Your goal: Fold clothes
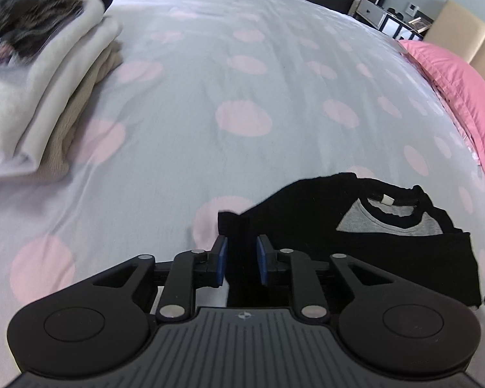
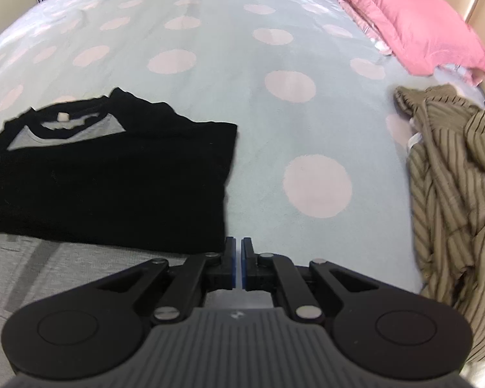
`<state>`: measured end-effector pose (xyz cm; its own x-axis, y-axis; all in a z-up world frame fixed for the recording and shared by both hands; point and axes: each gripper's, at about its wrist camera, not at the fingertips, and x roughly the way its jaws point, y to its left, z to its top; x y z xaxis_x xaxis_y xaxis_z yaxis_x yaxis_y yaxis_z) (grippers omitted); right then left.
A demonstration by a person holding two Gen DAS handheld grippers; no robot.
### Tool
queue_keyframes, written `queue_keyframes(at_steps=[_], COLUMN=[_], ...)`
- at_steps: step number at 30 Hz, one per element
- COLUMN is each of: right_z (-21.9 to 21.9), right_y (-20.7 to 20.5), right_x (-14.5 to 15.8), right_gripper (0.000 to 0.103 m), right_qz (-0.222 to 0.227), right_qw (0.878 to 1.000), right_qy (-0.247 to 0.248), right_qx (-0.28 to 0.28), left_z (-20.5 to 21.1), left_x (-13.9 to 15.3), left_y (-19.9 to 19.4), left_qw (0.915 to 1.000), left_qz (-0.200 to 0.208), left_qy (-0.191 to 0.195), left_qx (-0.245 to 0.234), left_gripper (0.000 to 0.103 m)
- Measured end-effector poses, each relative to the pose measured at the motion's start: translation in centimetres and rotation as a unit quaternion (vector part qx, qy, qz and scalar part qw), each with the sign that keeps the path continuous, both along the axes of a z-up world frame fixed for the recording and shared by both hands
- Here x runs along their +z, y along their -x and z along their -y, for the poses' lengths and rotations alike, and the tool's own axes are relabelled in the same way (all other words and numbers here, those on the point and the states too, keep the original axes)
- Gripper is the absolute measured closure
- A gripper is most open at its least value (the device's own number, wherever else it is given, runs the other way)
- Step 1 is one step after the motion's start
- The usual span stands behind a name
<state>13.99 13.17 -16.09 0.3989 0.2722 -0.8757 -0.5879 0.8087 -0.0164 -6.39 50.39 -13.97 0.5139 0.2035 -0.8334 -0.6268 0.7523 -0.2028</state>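
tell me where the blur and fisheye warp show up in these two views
Left wrist view: the folded pile at far left is smeared, the polka-dot bedspread bulges like a dome, and the left tool stays sharp. Right wrist view: the black shirt has softened edges, the pink pillow curves along the rim, and the corners go dark.

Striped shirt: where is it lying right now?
The striped shirt lies crumpled at the right edge of the right wrist view, on the dotted bedspread, below the pink pillow and across from the black shirt.

Soft even daylight, strong fisheye bending, motion blur toward left edges.
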Motion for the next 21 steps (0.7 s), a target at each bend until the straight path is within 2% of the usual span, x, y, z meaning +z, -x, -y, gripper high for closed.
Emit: queue_keyframes(at_steps=[2,6,9,11,13,15,18,20,21], right_z=[0.2,0.0,0.8,1.5,2.1,2.7,3.7,4.4,4.8], right_y=[0.1,0.4,0.2,1.0,1.7,2.5,4.3,5.9,6.9], right_x=[0.1,-0.6,-1.6,-1.5,-1.4,-1.3,-1.5,-1.9,-2.1], right_gripper=[0.098,0.098,0.097,0.097,0.091,0.071,0.069,0.066,0.065], right_qz=[-0.01,-0.019,-0.061,-0.072,-0.082,-0.093,-0.109,-0.12,-0.118], right_qw=[1.0,0.999,0.998,0.997,0.997,0.996,0.994,0.993,0.993], right_qy=[-0.019,-0.022,-0.009,-0.01,-0.011,-0.011,-0.007,0.006,0.012], right_qx=[0.001,0.022,0.001,0.004,0.006,0.008,0.01,0.009,0.01], left_z=[0.4,1.7,3.0,4.1,5.2,6.4,8.2,9.5,10.2], left_x=[0.1,0.2,0.7,0.8,0.7,0.6,0.4,0.2,0.0], left_y=[0.5,1.5,2.8,3.7,4.5,5.5,7.2,8.6,9.2], left_qw=[1.0,0.9997,0.9996,0.999,0.9981,0.9973,0.9966,0.9957,0.9951], left_qz=[-0.004,-0.022,-0.027,-0.038,-0.051,-0.06,-0.066,-0.076,-0.082], left_qy=[0.004,0.004,0.001,-0.003,-0.005,0.004,0.02,0.028,0.03], left_qx=[0.001,-0.004,-0.01,-0.023,-0.035,-0.041,-0.045,-0.046,-0.046], left_gripper=[0.079,0.077,0.077,0.077,0.077,0.077,0.075,0.066,0.065])
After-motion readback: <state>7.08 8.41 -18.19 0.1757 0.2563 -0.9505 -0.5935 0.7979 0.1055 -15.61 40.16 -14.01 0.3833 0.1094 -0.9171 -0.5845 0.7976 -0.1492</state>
